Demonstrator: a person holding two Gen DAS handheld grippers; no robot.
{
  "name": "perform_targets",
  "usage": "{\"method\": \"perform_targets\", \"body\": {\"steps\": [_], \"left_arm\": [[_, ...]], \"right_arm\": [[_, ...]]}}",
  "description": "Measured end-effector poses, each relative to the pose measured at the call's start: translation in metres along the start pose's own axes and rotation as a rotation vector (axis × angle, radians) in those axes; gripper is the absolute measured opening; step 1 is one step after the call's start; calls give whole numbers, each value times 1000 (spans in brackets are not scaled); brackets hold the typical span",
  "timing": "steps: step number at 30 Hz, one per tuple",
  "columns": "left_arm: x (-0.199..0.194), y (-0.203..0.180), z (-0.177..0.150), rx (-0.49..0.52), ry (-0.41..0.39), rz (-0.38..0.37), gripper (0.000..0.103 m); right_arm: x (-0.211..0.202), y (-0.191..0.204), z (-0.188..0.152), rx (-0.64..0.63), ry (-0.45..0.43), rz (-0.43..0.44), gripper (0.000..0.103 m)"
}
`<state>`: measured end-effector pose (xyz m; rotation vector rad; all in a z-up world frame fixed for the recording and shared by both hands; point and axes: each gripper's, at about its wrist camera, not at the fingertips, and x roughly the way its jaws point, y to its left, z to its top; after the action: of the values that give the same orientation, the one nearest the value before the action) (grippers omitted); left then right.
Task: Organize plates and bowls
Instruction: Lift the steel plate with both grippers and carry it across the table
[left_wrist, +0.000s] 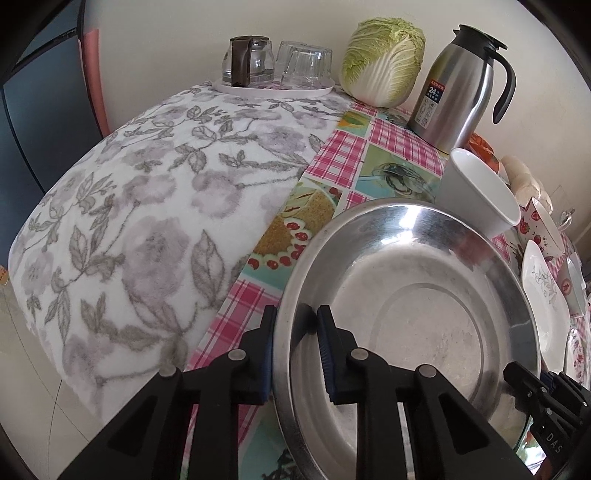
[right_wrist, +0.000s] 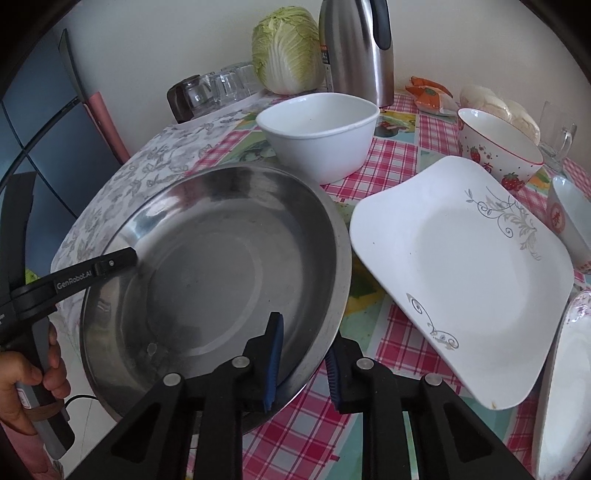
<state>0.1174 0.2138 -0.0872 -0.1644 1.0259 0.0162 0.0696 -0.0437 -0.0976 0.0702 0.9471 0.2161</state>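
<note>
Steel basin (left_wrist: 417, 321): large, round, shallow, empty; lies on the desk (right_wrist: 399, 173) at its near edge, between the two grippers; no long axis, so the rim is the only purchase.

Left gripper (left_wrist: 295, 354): fingers narrowed astride the basin's left rim, one pad outside the wall, one inside, apparently pressing on the metal.

Right gripper (right_wrist: 304, 363): fingers likewise narrowed astride the near right rim, one blue pad inside the bowl, the other outside; grip looks closed on the rim, though the outer pad's contact is partly hidden. Both hands equally near; a lift would be two-handed, rim held at two well-apart points.

White bowl (right_wrist: 319, 136): empty, upright, just behind the basin.

Square plate (right_wrist: 461, 273): white with grey scrollwork, empty, tilted, just right of the basin.

Strawberry bowl (right_wrist: 498, 151): behind the plate; contents not visible.

Floral cloth (left_wrist: 147, 206): covers the desk left of the basin, bare; a likely set-down area.

Background, against the wall: cabbage (left_wrist: 384, 62); steel flask (left_wrist: 458, 85); tray of upturned glasses (left_wrist: 277, 62).
</note>
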Motion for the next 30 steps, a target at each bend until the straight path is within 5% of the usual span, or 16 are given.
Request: {"method": "perform_targets", "body": {"steps": [15, 30], "left_arm": [[-93, -20, 18, -1, -115, -21, 21], [-152, -148, 46, 101, -243, -133, 21]], "right_arm": [[-71, -5, -3, 58, -112, 57, 23], [-159, -96, -5, 281, -362, 0, 23]]}}
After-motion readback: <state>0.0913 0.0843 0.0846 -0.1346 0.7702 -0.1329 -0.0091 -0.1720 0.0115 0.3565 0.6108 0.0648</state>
